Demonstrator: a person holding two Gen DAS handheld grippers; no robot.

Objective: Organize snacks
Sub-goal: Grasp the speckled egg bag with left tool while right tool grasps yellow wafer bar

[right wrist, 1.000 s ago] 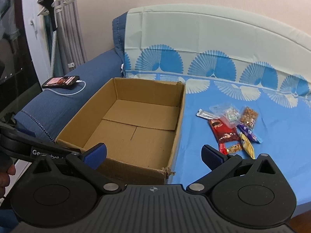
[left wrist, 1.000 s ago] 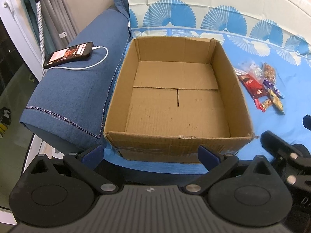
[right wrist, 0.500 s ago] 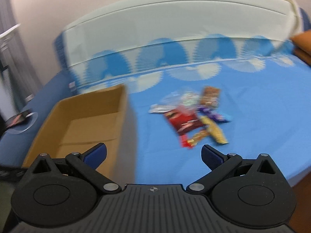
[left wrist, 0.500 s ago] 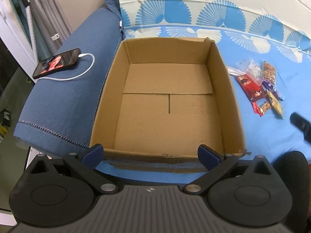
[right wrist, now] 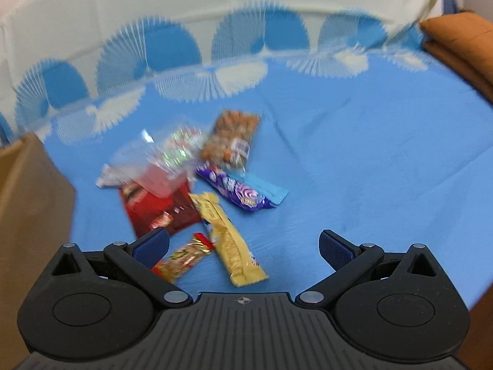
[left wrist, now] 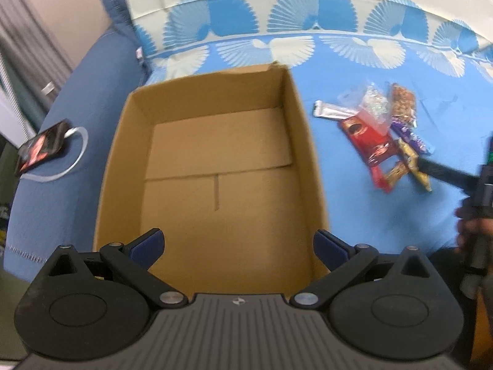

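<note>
Hovering over the cardboard box (left wrist: 215,166), the left gripper (left wrist: 238,240) has jaws spread wide, nothing held. Box is empty, sits on the blue bed sheet (left wrist: 354,215). Snack pile (left wrist: 385,135) lies on the sheet right of the box, apart from it. Phone (left wrist: 41,146) with white cable rests on the blue padded side left of the box. The other tool and a hand (left wrist: 474,234) show blurred at right edge, a dark finger over the pile's near end.

Right wrist view, blurry: right gripper (right wrist: 245,245) jaws wide apart, empty, just above the near snacks. Yellow bar (right wrist: 226,237) between the fingers, small gold-red wrapper (right wrist: 181,259) by the left finger. Red pack (right wrist: 157,206), purple bar (right wrist: 237,192), nut bag (right wrist: 232,140), clear bag (right wrist: 166,154) beyond. Box wall (right wrist: 34,200) at left. Orange cushion (right wrist: 459,43) far right.
</note>
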